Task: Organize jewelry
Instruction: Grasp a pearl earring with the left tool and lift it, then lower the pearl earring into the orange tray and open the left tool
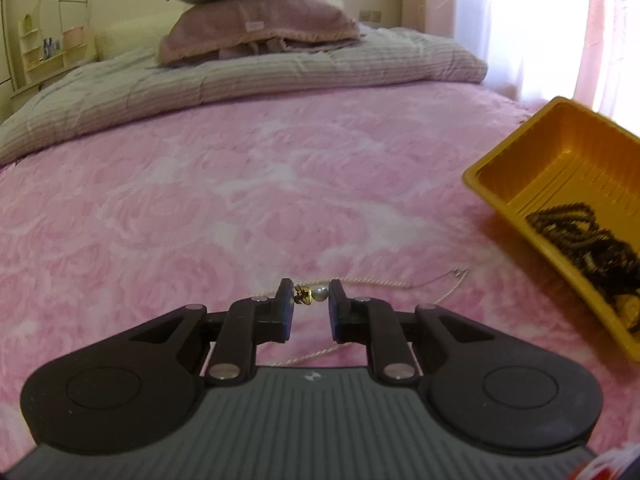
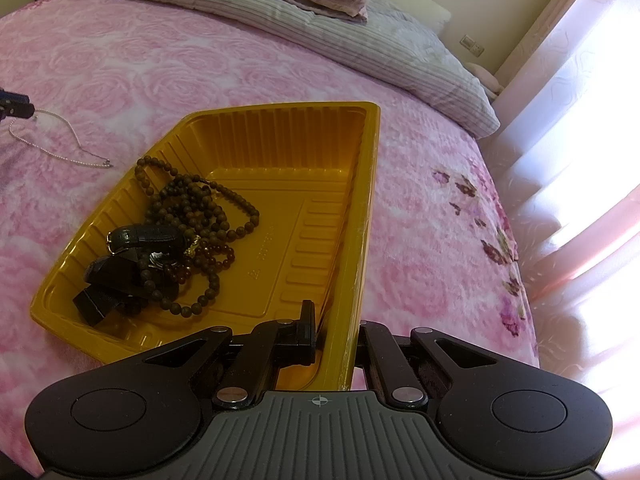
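Note:
A thin pale chain necklace [image 1: 376, 281] with a gold and pearl pendant [image 1: 310, 295] lies on the pink bedspread. My left gripper [image 1: 310, 296] is open, its fingertips on either side of the pendant, low over the bed. A yellow plastic tray [image 2: 280, 148] holds dark bead strands [image 2: 192, 216] and black pieces [image 2: 116, 276]. My right gripper [image 2: 334, 320] is shut on the tray's near right rim, one finger inside and one outside. The tray also shows in the left wrist view [image 1: 532, 152] at the right. The necklace's chain shows in the right wrist view [image 2: 76, 144] at the far left.
The pink rose-patterned bedspread [image 1: 240, 184] covers the bed. A folded striped quilt [image 1: 240, 76] and two stacked pillows [image 1: 260, 20] lie at the head. Bright curtains [image 2: 580, 120] hang along the right side of the bed.

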Demonstrator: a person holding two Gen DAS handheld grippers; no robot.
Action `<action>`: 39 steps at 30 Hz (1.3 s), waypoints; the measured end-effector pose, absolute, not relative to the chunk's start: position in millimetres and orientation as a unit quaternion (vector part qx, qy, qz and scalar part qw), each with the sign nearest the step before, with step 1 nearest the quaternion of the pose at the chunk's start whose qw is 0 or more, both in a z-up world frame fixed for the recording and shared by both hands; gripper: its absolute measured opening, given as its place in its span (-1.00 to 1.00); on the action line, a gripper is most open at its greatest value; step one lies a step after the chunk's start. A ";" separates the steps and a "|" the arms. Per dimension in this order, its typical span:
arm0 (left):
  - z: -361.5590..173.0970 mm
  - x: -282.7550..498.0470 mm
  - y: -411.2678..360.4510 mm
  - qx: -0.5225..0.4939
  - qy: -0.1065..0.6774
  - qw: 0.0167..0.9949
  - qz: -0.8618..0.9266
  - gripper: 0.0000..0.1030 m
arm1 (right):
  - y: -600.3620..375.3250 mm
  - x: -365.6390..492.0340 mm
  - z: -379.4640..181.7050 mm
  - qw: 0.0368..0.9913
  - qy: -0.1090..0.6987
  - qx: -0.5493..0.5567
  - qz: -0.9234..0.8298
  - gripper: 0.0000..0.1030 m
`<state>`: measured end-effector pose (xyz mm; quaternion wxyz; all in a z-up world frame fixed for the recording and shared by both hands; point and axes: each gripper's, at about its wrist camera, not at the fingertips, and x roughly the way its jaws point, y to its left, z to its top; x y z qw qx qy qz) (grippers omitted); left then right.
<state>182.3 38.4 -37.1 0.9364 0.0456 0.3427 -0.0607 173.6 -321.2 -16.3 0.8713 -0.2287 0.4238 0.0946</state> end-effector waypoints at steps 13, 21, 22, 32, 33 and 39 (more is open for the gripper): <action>-9.4 181.5 5.6 0.055 0.295 0.940 -0.165 -0.69 | -320.9 173.5 -16.5 0.871 0.423 -0.229 0.095 -0.90; -0.3 182.1 -17.1 0.057 0.279 0.934 -0.215 -0.69 | -320.8 173.9 -16.2 0.871 0.423 -0.229 0.095 -0.90; 1.1 181.3 -20.7 0.058 0.275 0.933 -0.224 -0.69 | -320.7 173.9 -16.3 0.871 0.423 -0.229 0.095 -0.90; 12.7 173.0 -57.0 0.077 0.250 0.909 -0.326 -0.69 | -320.6 173.9 -16.4 0.871 0.423 -0.229 0.095 -0.90; 13.4 172.0 -61.0 0.081 0.249 0.906 -0.334 -0.69 | -320.6 173.9 -16.4 0.871 0.423 -0.229 0.095 -0.90; 16.2 167.1 -84.8 0.098 0.245 0.890 -0.371 -0.69 | -320.6 174.1 -16.1 0.871 0.423 -0.230 0.095 -0.90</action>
